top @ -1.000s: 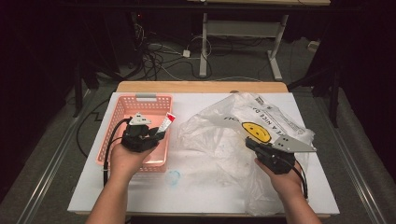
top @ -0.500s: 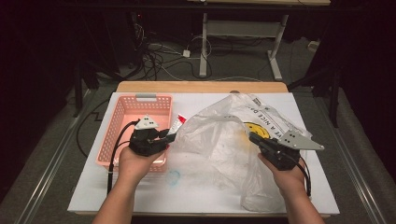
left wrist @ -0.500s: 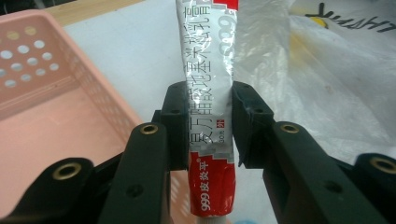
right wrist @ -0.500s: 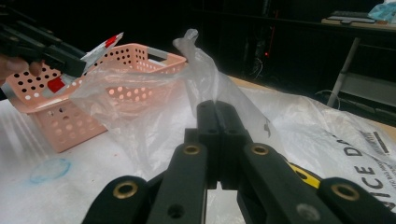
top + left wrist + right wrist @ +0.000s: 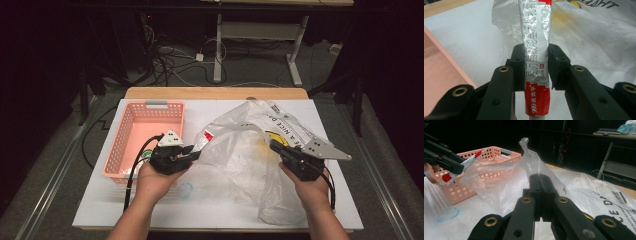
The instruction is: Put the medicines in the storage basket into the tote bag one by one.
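The ointment tube (image 5: 536,62), silver w/ red ends, was pinched across its flat body by the left gripper (image 5: 192,152), jaws pressed on both edges. Its long axis ran straight out along the jaws, far end just reaching the mouth of the clear plastic bag (image 5: 250,160). In the high view the tube (image 5: 204,140) hung above the white table (image 5: 100,200), btwn the pink basket (image 5: 145,135) and the bag, nearly touching the bag's raised edge.

The right gripper (image 5: 540,182) was pressed together on a bunched fold of bag film, lifting it so the opening faced the left hand (image 5: 155,180). That was the key relation: bag mouth lay directly ahead of the tube's tip, left hand far nearer.

Likely next: push the tube in lengthwise. In the way: slack film drooping across the opening (image 5: 499,177), which could catch the tip. Basket sat behind & to the left, out of the path. A faint blue mark (image 5: 185,190) on the table near the left wrist.
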Demonstrator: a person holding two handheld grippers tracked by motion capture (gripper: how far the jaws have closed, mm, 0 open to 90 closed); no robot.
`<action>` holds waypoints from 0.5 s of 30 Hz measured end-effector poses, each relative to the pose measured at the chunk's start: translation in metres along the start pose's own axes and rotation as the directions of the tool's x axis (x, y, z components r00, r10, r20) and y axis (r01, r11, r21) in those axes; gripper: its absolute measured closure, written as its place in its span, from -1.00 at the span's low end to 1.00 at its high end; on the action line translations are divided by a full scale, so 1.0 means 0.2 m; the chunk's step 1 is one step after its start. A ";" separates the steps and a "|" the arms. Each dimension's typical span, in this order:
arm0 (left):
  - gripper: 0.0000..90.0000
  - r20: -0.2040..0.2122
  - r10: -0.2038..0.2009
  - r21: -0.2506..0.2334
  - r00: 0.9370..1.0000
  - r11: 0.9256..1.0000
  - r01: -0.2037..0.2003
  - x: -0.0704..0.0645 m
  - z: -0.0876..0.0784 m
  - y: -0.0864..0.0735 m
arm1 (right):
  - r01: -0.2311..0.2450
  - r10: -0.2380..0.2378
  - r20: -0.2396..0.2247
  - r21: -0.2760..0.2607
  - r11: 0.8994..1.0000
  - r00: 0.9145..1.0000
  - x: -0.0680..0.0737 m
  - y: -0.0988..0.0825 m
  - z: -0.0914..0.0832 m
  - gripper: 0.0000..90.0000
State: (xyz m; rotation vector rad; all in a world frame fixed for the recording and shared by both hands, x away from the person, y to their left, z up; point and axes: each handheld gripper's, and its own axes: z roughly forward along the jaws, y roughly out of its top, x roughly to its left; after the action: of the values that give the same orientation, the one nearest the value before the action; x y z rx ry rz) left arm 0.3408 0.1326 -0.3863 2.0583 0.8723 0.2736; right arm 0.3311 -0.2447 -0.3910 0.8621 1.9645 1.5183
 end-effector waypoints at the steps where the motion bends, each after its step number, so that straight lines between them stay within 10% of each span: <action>1: 0.51 0.006 -0.002 -0.007 1.000 1.000 0.002 -0.01 -0.01 0.00 | 0.001 -0.001 -0.002 -0.001 1.000 1.000 0.00 0.00 0.00 1.00; 15: 0.51 0.050 0.055 -0.045 0.997 0.998 -0.053 -0.14 -0.04 0.03 | 0.000 0.000 -0.006 -0.001 1.000 1.000 0.00 0.00 0.01 1.00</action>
State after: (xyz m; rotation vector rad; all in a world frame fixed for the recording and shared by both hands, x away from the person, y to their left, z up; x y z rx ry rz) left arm 0.3199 0.1162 -0.3735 2.0414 0.7736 0.2660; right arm 0.3322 -0.2444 -0.3911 0.8581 1.9682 1.5229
